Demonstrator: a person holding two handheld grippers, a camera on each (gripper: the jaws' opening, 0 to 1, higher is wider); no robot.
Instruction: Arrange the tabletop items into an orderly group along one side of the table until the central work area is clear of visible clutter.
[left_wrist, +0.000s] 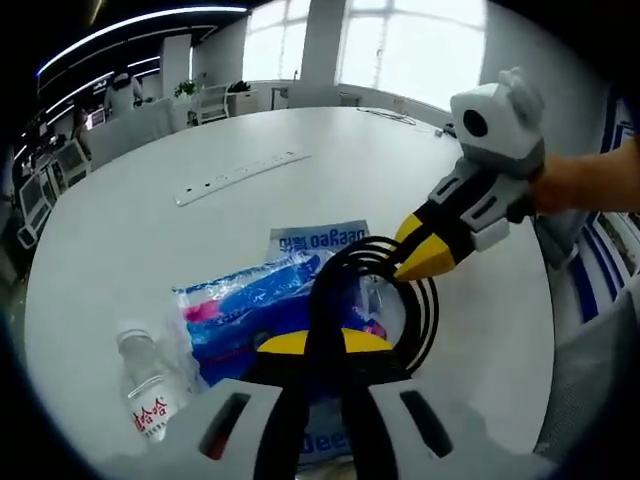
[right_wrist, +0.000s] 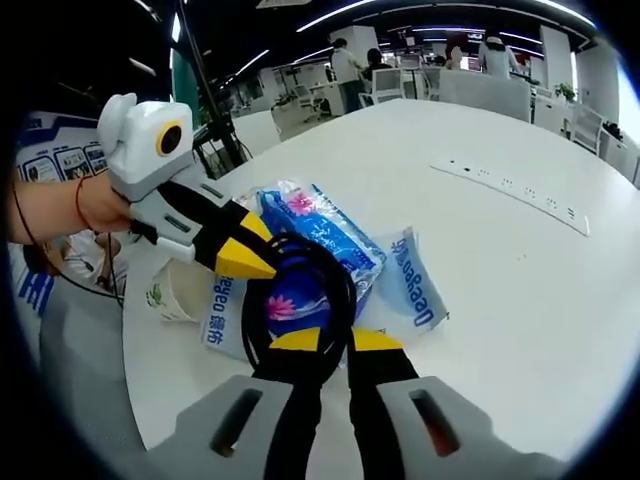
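In the left gripper view, the left gripper (left_wrist: 325, 345) is clamping together on a coiled black cable (left_wrist: 385, 290), and the right gripper (left_wrist: 425, 262) is pinching the same coil from the far side, likely steadying the loops. Beneath are lying a blue-and-pink plastic packet (left_wrist: 250, 310) on the round white bench (left_wrist: 150, 220) and a clear plastic bottle (left_wrist: 148, 385).

In the right gripper view, the right gripper (right_wrist: 335, 345) is closing on the cable (right_wrist: 300, 260), over a flat blue-printed pouch (right_wrist: 415, 280).

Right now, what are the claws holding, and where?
Both claws, left and right, pinch the coiled black cable, each on its loop at opposite sides.
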